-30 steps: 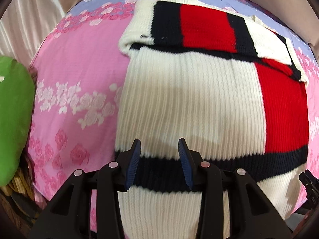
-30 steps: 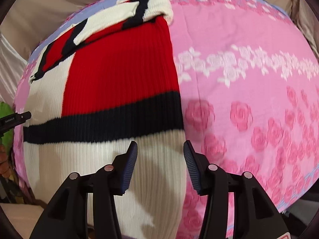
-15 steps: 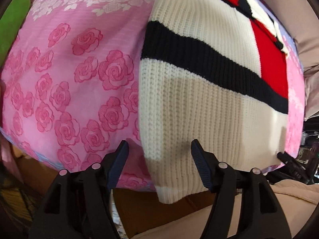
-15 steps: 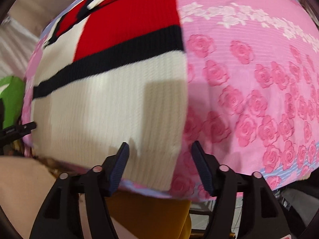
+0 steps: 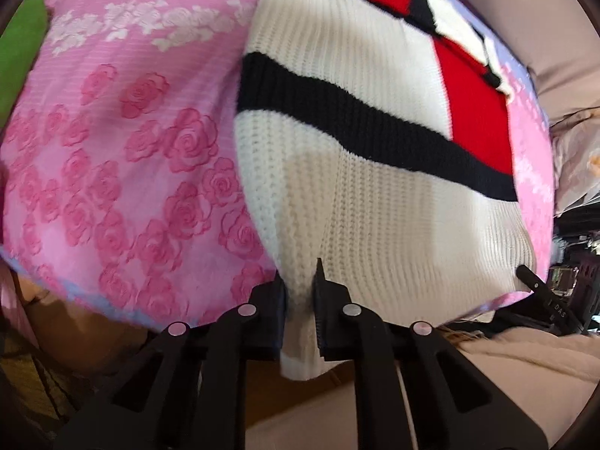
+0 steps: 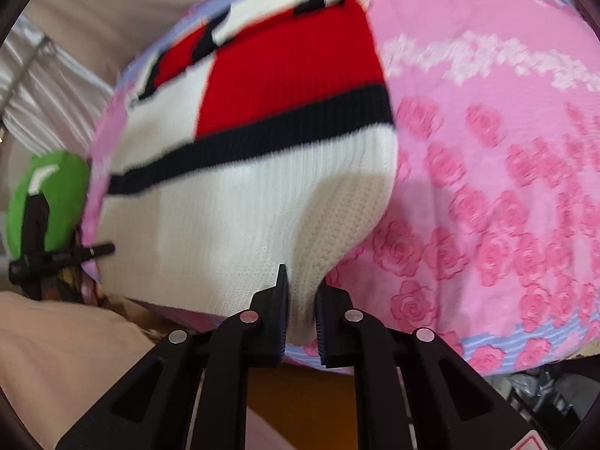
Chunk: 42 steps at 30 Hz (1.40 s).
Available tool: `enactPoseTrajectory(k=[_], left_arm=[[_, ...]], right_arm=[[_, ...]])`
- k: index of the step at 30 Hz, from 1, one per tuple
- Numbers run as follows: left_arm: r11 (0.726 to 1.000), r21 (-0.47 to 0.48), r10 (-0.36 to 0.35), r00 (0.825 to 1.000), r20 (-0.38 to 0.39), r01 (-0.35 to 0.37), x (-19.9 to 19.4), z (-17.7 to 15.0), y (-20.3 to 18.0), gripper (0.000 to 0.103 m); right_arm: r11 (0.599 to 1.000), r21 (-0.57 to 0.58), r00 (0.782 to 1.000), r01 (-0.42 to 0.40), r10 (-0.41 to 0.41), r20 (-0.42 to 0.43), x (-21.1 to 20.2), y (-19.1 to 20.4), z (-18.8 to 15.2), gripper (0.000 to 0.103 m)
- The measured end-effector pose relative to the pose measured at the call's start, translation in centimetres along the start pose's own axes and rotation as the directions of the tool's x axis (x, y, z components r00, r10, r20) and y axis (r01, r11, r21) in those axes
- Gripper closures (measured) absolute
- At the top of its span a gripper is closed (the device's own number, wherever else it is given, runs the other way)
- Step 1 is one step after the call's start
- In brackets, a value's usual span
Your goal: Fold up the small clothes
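Observation:
A small knit sweater (image 5: 375, 120), white with a navy stripe and red blocks, lies on a pink rose-patterned cloth (image 5: 123, 142). My left gripper (image 5: 300, 292) is shut on the sweater's near left hem corner, which bunches between the jaws. In the right wrist view the same sweater (image 6: 262, 150) spreads ahead, and my right gripper (image 6: 302, 300) is shut on its near right hem corner, lifted slightly off the pink cloth (image 6: 506, 187). The right gripper's tip (image 5: 528, 281) shows at the left view's far right.
A green object (image 6: 56, 195) sits at the cloth's left side, also in the left wrist view (image 5: 18, 52). Beige fabric (image 6: 56, 356) lies below the near edge. Silvery curtains (image 6: 45, 86) hang behind. Clutter (image 5: 570, 285) stands to the right.
Both grippers went from open over the sweater, drew back to its near hem, and closed on the two hem corners, which now pucker up between the jaws.

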<state>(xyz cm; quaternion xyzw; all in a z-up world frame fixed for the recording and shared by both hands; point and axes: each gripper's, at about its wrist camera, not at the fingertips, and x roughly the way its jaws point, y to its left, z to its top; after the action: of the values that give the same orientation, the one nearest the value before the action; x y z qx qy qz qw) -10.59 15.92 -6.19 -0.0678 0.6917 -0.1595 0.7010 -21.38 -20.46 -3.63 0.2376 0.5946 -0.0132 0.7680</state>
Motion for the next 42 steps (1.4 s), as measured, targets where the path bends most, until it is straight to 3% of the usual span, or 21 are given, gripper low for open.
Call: enactPoseTrajectory(k=[3,9,12,14,15,18,19,21,23,24,25,26,28,30,32,33,35,38,39,41,42], left_arm=[[0.999,0.031,-0.017,1.000,-0.018,0.018,-1.9,-0.9,-0.4,0.092],[0.992,0.102,-0.062,0.995,-0.073,0.070,-5.7,-3.1,-1.8,0.092],[0.992,0.093,-0.086,0.996,0.005,0.085,-8.6,-0.7,-2.5,0.092],[0.991,0.100,-0.097,0.991,0.092,0.087,-10.1,2.4,-2.1,0.092],[0.991,0.116,-0.089,0.982,0.169,0.070,-10.7,5.5,-2.4,0.092],[0.991,0.126,-0.089,0.955,0.282,0.055,-10.2,12.9,-3.1,0.091],[0.990,0.141,-0.072,0.945,0.319,0.028,-9.6,15.2,-4.1,0.090],[0.984,0.153,0.024,0.918,0.397,-0.092,-7.3,19.6,-5.4,0.086],[0.983,0.105,0.090,0.893,0.440,-0.151,-4.9,22.7,-5.8,0.076],[0.983,0.049,0.133,0.876,0.463,-0.175,-3.7,24.1,-5.2,0.053],[0.982,-0.004,0.170,0.871,0.460,-0.189,-2.7,25.1,-4.4,0.044],[0.980,-0.045,0.195,0.867,0.459,-0.196,-2.0,25.6,-3.7,0.045],[0.982,-0.084,0.187,0.866,0.464,-0.168,-2.5,25.1,-2.2,0.043],[0.991,-0.090,0.130,0.866,0.482,-0.098,-3.4,24.1,-1.5,0.030],[0.993,-0.083,0.115,0.862,0.494,-0.084,-3.6,23.0,-1.9,0.022],[0.994,-0.073,0.112,0.863,0.492,-0.087,-3.4,22.8,-2.0,0.021],[0.994,-0.053,0.108,0.882,0.459,-0.094,-2.0,23.6,-2.7,0.021],[0.995,0.005,0.087,0.906,0.415,-0.098,0.5,25.1,-4.6,0.021],[0.995,0.023,0.084,0.910,0.407,-0.101,1.1,25.4,-5.1,0.022],[0.992,0.044,0.095,0.922,0.376,-0.120,2.5,26.1,-6.0,0.038],[0.992,0.053,0.089,0.936,0.342,-0.113,3.4,26.5,-6.0,0.059]], right_arm=[[1.000,-0.017,1.000,0.007,-0.007,0.019,-2.0,0.1,-0.6,0.094],[0.999,-0.053,0.995,0.004,-0.009,-0.104,-4.6,-0.1,-3.5,0.096],[0.995,-0.094,0.995,-0.023,0.013,-0.104,-7.2,1.0,-2.5,0.096],[0.993,-0.110,0.999,-0.048,0.047,-0.017,-9.4,1.8,0.6,0.096],[0.991,-0.119,0.997,-0.058,0.063,0.039,-10.1,1.9,2.5,0.096],[0.988,-0.128,0.968,-0.082,0.110,0.226,-11.0,1.5,10.2,0.097],[0.989,-0.120,0.952,-0.091,0.122,0.281,-10.9,0.9,12.6,0.097],[0.991,-0.096,0.931,-0.092,0.120,0.346,-8.5,-0.1,18.3,0.097],[0.997,-0.033,0.926,-0.068,0.075,0.371,-5.1,-1.4,23.2,0.096],[0.999,0.015,0.929,-0.036,0.028,0.370,-2.9,-2.1,25.3,0.094],[0.999,0.047,0.927,-0.016,-0.003,0.375,-1.9,-2.6,26.3,0.091],[0.994,0.104,0.925,0.014,-0.052,0.375,-0.6,-3.2,27.3,0.087],[0.983,0.180,0.925,0.048,-0.111,0.363,0.5,-3.5,27.9,0.083],[0.980,0.200,0.923,0.021,-0.096,0.374,0.2,-3.9,26.7,0.053],[0.985,0.168,0.916,0.039,-0.103,0.388,-0.3,-3.4,24.8,0.040],[0.987,0.147,0.914,0.060,-0.113,0.390,-0.3,-3.2,24.1,0.039],[0.986,0.123,0.919,0.115,-0.153,0.362,0.8,-2.9,23.5,0.038],[0.985,0.121,0.942,0.120,-0.151,0.301,3.4,-3.5,23.9,0.038],[0.985,0.120,0.943,0.121,-0.152,0.295,4.0,-3.3,24.0,0.038],[0.985,0.112,0.943,0.131,-0.159,0.292,5.0,-2.7,24.2,0.038],[0.985,0.107,0.944,0.133,-0.159,0.288,5.2,-2.4,24.3,0.040]])
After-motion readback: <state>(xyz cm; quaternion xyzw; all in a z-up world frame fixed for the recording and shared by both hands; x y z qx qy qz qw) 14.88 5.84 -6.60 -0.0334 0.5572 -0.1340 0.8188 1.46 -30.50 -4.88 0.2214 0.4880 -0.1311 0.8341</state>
